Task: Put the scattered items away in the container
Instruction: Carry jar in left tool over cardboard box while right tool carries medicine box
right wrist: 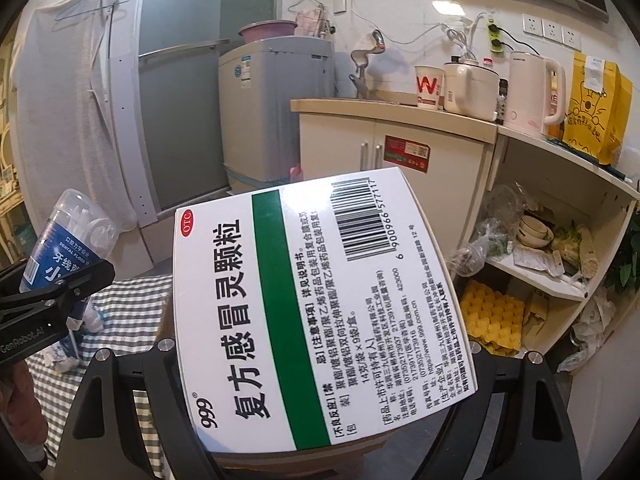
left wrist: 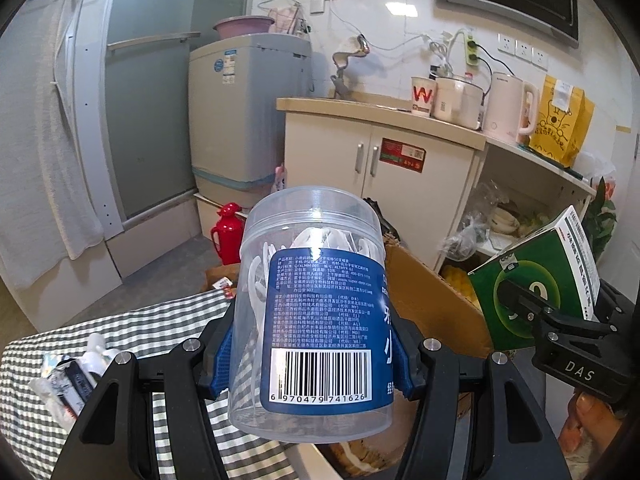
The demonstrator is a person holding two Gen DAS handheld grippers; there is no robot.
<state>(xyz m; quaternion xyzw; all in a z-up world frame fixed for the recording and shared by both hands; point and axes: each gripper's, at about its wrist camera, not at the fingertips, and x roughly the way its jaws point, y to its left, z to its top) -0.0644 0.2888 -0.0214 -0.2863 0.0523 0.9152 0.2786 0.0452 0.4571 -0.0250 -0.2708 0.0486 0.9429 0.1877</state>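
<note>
White tiled walls (left wrist: 404, 8) close the room, with a frosted glass door (left wrist: 152, 92) at ten o'clock. A grey washing machine (left wrist: 240, 108) stands at twelve beside a cream cabinet (left wrist: 400, 168), open shelves (right wrist: 560, 240) at three. Grey floor (left wrist: 160, 272) lies below.

A surface is covered by a green-checked cloth (left wrist: 160, 320) below the left gripper (left wrist: 312, 344). Small packets (left wrist: 68, 376) are seen lying on it, left of that gripper.

home kitchen | kettle (right wrist: 534, 92), sink cabinet (right wrist: 396, 152), washing machine (right wrist: 260, 112)
</note>
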